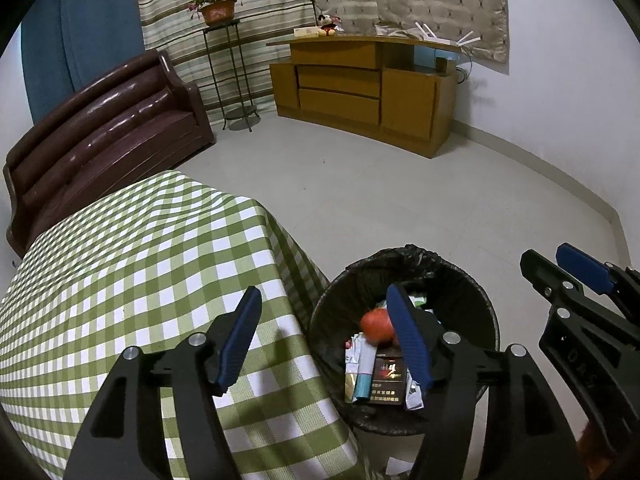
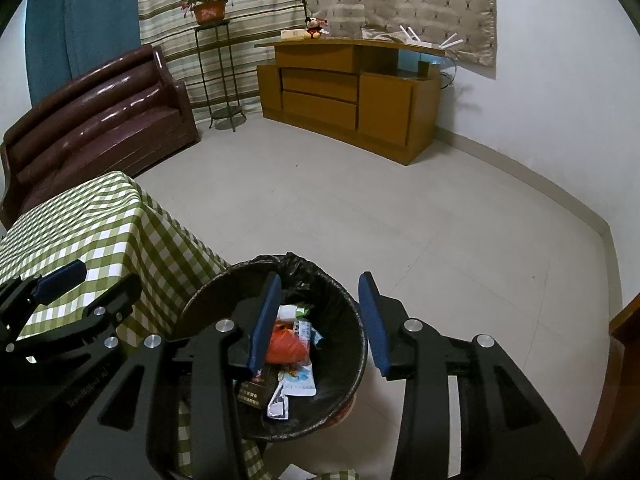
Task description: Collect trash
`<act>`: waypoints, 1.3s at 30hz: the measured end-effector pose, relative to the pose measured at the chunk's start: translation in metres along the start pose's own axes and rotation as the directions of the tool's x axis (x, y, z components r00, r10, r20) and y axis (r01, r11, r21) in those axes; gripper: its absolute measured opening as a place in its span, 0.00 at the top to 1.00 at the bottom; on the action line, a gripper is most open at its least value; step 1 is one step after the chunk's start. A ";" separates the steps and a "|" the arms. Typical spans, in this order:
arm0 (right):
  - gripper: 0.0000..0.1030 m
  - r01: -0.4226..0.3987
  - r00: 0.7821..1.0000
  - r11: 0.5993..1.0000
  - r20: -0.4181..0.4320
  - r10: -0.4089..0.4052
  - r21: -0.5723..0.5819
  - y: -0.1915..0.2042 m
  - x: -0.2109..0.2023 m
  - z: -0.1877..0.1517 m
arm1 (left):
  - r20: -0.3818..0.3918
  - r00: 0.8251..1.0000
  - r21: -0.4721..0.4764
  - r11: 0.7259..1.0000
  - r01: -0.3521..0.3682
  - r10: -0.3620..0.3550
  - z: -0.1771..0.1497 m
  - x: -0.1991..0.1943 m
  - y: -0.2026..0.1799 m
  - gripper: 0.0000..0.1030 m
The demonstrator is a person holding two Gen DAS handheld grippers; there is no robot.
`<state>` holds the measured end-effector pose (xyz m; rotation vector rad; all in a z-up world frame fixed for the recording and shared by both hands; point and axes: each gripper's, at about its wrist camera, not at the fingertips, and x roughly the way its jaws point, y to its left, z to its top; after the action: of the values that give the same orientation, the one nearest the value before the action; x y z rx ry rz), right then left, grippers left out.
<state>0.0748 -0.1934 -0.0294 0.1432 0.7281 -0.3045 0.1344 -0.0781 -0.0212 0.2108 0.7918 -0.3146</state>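
A black-lined trash bin point(image 1: 476, 300) stands on the floor beside the table and holds a red apple-like thing point(image 1: 375, 323), a dark cigarette box point(image 1: 385, 380) and several wrappers. My left gripper point(image 1: 326, 342) is open and empty, one finger over the tablecloth, the other over the bin. My right gripper point(image 2: 322, 320) is open and empty above the bin point(image 2: 356, 364), where an orange-red item point(image 2: 285, 346) and wrappers point(image 2: 298, 384) lie. The right gripper also shows at the right edge of the left wrist view point(image 1: 560, 276).
A table with a green checked cloth point(image 1: 132, 276) is left of the bin. A brown sofa point(image 1: 108, 128), a plant stand point(image 1: 224, 64) and a wooden cabinet point(image 1: 360, 92) stand along the far wall. Pale tiled floor point(image 2: 400, 208) lies between.
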 end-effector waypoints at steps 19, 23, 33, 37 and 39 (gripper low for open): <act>0.41 0.012 0.998 1.000 0.066 -0.011 -0.015 0.003 -0.035 0.005 | 0.060 0.998 -0.037 0.999 0.000 0.002 -0.007 -0.035 0.015 0.26; 0.41 0.009 0.997 1.000 0.081 -0.008 -0.015 0.003 -0.048 0.004 | 0.071 0.997 -0.053 0.999 -0.002 0.005 -0.013 -0.047 0.021 0.26; 0.40 0.000 0.994 0.999 0.112 0.005 -0.043 0.014 -0.078 -0.003 | 0.114 0.993 -0.084 0.996 -0.023 0.032 -0.027 -0.077 0.037 0.25; 0.40 -0.005 0.993 0.999 0.121 0.011 -0.050 0.017 -0.087 -0.007 | 0.126 0.991 -0.092 0.995 -0.031 0.042 -0.031 -0.085 0.041 0.24; 0.40 -0.005 0.992 0.998 0.126 0.013 -0.059 0.019 -0.093 -0.009 | 0.130 0.991 -0.094 0.995 -0.032 0.044 -0.034 -0.089 0.043 0.24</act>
<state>0.0103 -0.1522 0.0269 0.0711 0.6096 -0.2806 0.0686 -0.0107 0.0228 0.1177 0.6694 -0.2532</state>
